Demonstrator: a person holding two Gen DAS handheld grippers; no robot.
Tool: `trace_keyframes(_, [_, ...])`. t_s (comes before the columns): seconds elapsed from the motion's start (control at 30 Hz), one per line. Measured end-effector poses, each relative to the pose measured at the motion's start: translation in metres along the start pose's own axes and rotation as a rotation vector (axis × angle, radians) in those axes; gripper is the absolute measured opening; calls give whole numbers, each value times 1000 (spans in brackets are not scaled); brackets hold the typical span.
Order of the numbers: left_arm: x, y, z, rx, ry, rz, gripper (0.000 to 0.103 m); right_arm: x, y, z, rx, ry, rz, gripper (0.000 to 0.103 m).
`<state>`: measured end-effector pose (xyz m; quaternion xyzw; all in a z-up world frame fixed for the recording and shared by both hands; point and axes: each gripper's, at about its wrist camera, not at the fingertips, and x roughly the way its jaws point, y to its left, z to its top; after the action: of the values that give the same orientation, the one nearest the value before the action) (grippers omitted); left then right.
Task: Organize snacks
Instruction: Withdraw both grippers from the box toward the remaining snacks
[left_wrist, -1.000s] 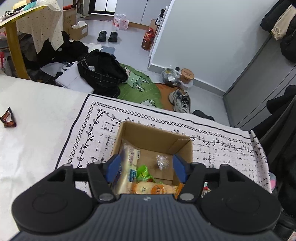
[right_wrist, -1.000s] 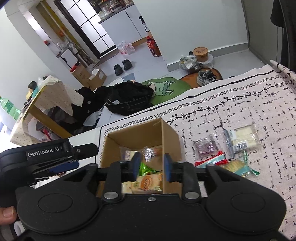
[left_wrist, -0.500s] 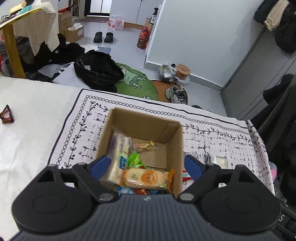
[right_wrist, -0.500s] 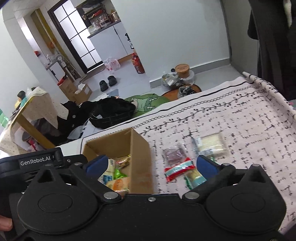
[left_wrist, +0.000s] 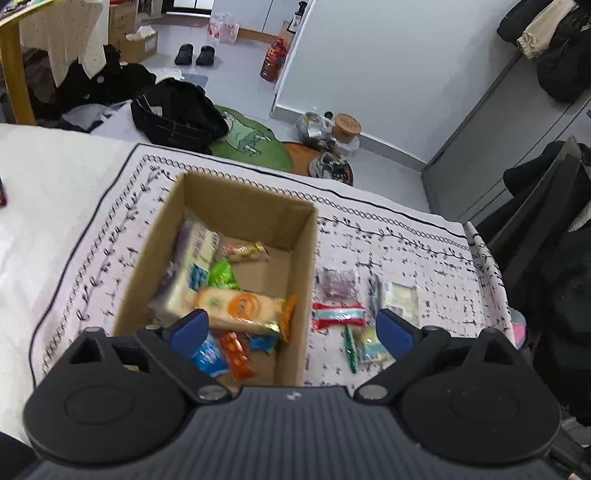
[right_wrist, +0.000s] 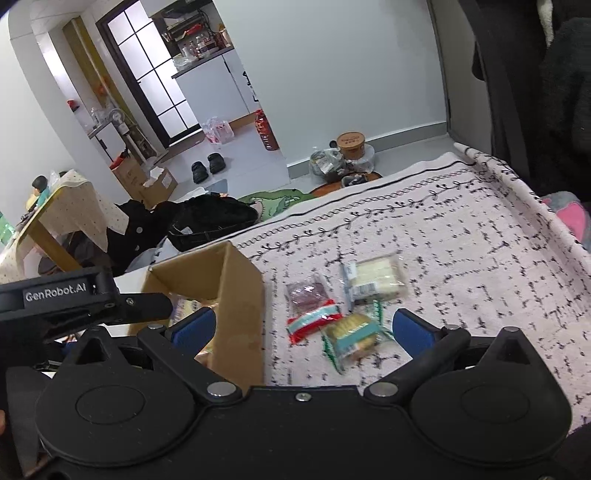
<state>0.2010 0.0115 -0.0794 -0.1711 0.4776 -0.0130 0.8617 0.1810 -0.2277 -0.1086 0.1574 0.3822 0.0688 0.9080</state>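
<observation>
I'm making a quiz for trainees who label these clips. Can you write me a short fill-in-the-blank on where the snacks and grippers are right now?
1. The cardboard box stands on a patterned ____.
2. The number of snack packets lying on the cloth outside the box is ____.
3. The red-and-white packet lies to the ____ of the box in both views.
4. The jaws of the right gripper and the left gripper are both ____.

Missing words: cloth; four; right; open
</observation>
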Motion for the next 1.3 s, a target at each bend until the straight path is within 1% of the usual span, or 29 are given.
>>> trace_keyframes(0.13, [0,-10,-8,15,-6,2,97,-4,-15,-5,12,4,-4,103])
trace_keyframes(0.3, [1,-22,-14,22,-2,-28,96,-6,-30,-8,22,17,-17,103])
trace_keyframes(0.43, [3,-37,-19,65,-11,-27,96,-5,-42,-8,47,46,-10,103])
trace_keyframes(0.6, [10,-50,-24,108,-5,-29,93,-5,-52,-9,51,50,-7,103])
trace_keyframes(0.67, [13,-55,-26,124,-12,-18,89,-3,-55,-9,44,56,-5,103])
trace_keyframes(0.73, [17,-58,-27,134,-8,-13,80,1,-56,-10,33,63,-1,103])
trace_keyframes(0.83, [25,-63,-29,150,8,5,70,9,-56,-11,6,87,0,102])
trace_keyframes(0.97, [36,-67,-31,180,26,32,65,18,-54,-12,-27,109,10,102])
trace_keyframes(1.03, [42,-68,-32,183,41,48,59,23,-54,-11,-38,115,16,101])
trace_keyframes(1.13, [52,-69,-32,184,67,69,53,31,-55,-11,-45,131,24,99])
trace_keyframes(1.3, [65,-74,-32,208,81,118,48,44,-56,-12,-53,153,38,96])
